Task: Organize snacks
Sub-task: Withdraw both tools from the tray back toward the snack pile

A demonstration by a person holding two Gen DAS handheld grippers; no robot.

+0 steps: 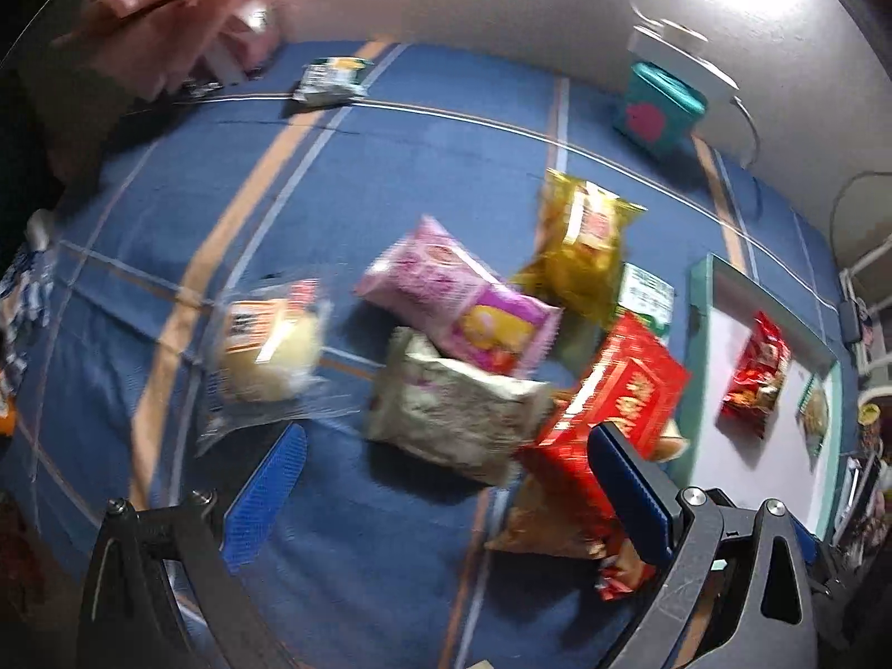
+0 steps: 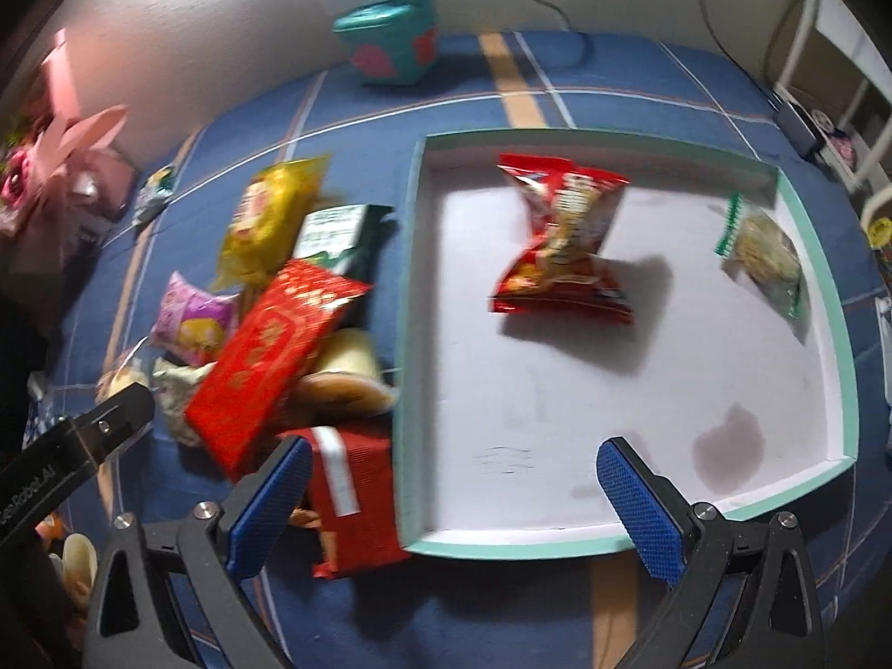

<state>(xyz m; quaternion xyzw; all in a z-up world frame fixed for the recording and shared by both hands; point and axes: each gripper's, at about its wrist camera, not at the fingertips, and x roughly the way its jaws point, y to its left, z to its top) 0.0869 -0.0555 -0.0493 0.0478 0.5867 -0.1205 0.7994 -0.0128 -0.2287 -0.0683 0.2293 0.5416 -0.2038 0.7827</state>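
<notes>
Both views are pretty smeared, so fine print on the packs is unreadable. The worktop is covered in a blue cloth (image 1: 435,128) with tan and white stripes crossing it, and it runs back to a plain pale wall (image 2: 234,39) with a bright light glare on it. The left gripper (image 1: 446,474) has its jaws spread wide with nothing between them, hovering over the loose snack pile: a pink pack (image 1: 463,301), a gold pack (image 1: 580,245), a pale crinkly pack (image 1: 457,407), a clear-wrapped bun (image 1: 267,351) and a red box (image 1: 624,384) all jumbled together on the cloth. The right gripper (image 2: 454,496) is also released and empty, its jaws straddling the near left corner of the shallow tray (image 2: 410,334), which has a mint rim and white floor. Inside the tray lie a red chip bag (image 2: 563,240) near the middle and a green-edged clear pack (image 2: 764,256) by the right wall, well apart. A teal tin (image 2: 390,39) sits by the wall, and something pink with a bow (image 2: 72,156) is off at the left edge.
</notes>
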